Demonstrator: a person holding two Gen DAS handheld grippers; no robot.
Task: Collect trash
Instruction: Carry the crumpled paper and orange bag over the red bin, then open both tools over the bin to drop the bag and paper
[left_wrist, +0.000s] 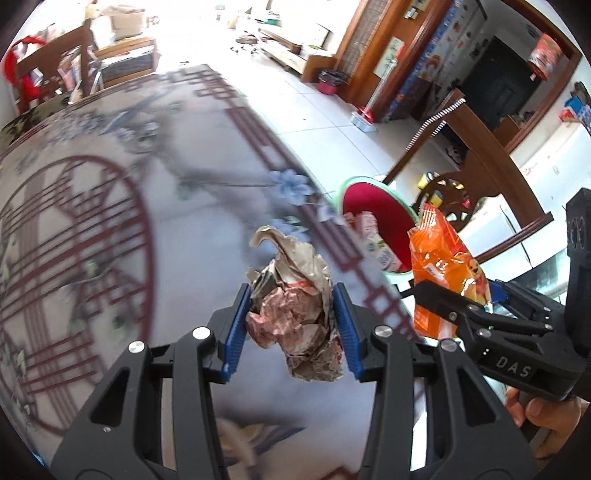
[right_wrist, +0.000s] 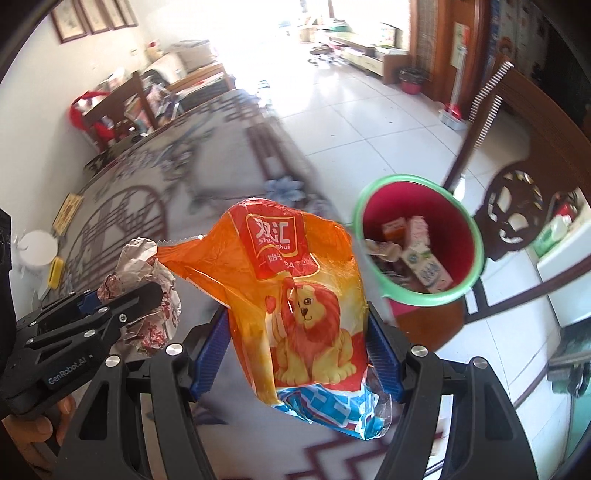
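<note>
Readable writing: orange plastic snack bag with a lion cartoon (right_wrist: 295, 306) carries a red label with white Chinese characters and "Shuanghui", partly hidden; "DAS" on the right hand-held gripper (left_wrist: 476, 299) body, "GenRobot.AI" on the left hand-held gripper (left_wrist: 291, 325) body. Left hand-held gripper narrow, blue pads (left_wrist: 236, 325) pinching a crumpled brown-and-red paper wrapper (left_wrist: 295, 317), lifted above the patterned worktop (left_wrist: 110, 221). Right hand-held gripper wider, blue pads (right_wrist: 210, 354) clamped on both sides of the orange bag, held in the air. Both point steeply down, side by side, near the worktop edge. Red plastic bin with green rim (right_wrist: 417, 236) stands on the floor just past the edge, cartons (right_wrist: 424, 258) inside. A person's fingers (left_wrist: 543, 417) wrap the right handle
</note>
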